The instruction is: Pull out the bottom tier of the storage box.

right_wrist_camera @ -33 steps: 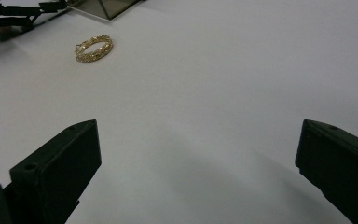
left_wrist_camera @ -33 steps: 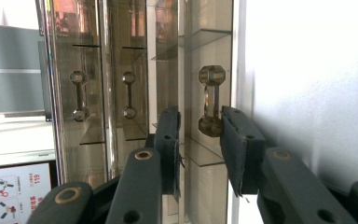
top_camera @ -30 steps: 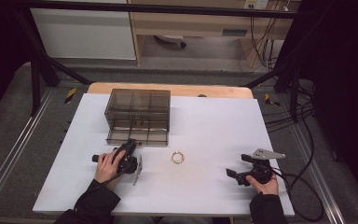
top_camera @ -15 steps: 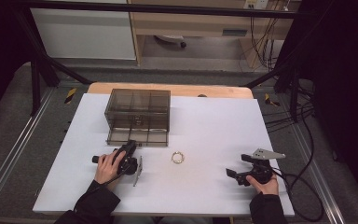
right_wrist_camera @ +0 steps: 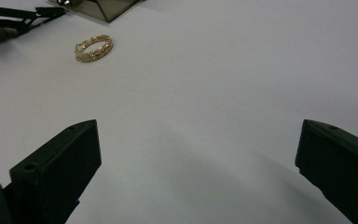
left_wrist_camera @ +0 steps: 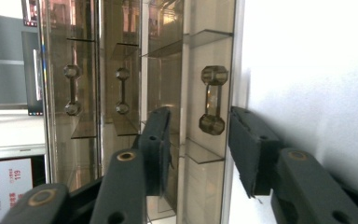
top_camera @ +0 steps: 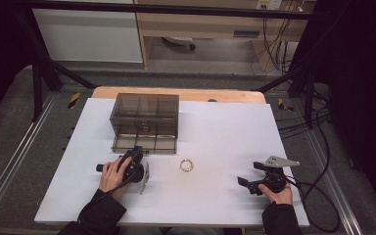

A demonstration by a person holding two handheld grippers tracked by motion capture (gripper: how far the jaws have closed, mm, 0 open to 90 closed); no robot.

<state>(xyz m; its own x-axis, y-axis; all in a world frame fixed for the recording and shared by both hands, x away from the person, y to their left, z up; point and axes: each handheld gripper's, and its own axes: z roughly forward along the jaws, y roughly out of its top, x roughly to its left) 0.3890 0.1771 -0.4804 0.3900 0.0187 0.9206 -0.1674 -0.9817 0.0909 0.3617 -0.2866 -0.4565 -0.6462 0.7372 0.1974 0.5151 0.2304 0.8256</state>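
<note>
Landmark: a smoky, see-through plastic drawer cabinet (top_camera: 145, 122), box-shaped, with three columns of small drawers, stands toward the far left of the white matte table (top_camera: 225, 127).
Cabinet surfaces: glossy tinted walls; the left gripper view shows faceted dumbbell-shaped drawer handles (left_wrist_camera: 213, 100) of the same translucent brown plastic.
Table: smooth white sheet over a pale wooden top whose far edge shows behind the cabinet.
Left gripper (top_camera: 136, 157): black, hand-held, turned on its side just in front of the cabinet's near face, pointing at it.
Left gripper state: jaws parted, nothing between the pads; in the left gripper view (left_wrist_camera: 199, 140) one drawer handle lies in line with the gap, a little beyond the tips, untouched.
Left hand (top_camera: 111, 172): wrapped around the gripper body, dark sleeve behind it.
Ring-like object: a small gold-coloured, knobbly chain loop (top_camera: 187, 165), lying flat on the table in front of the cabinet's near right corner, to the right of the left gripper and apart from it.
Loop in the right gripper view (right_wrist_camera: 93, 48): bumpy, glittering links in a closed oval.
Right gripper (top_camera: 247, 183): black with a grey three-cornered plate on top, well to the right of the cabinet near the table's front edge, pointing left toward the loop.
Right gripper state: jaws spread wide (right_wrist_camera: 196, 158), bare table between them.
</note>
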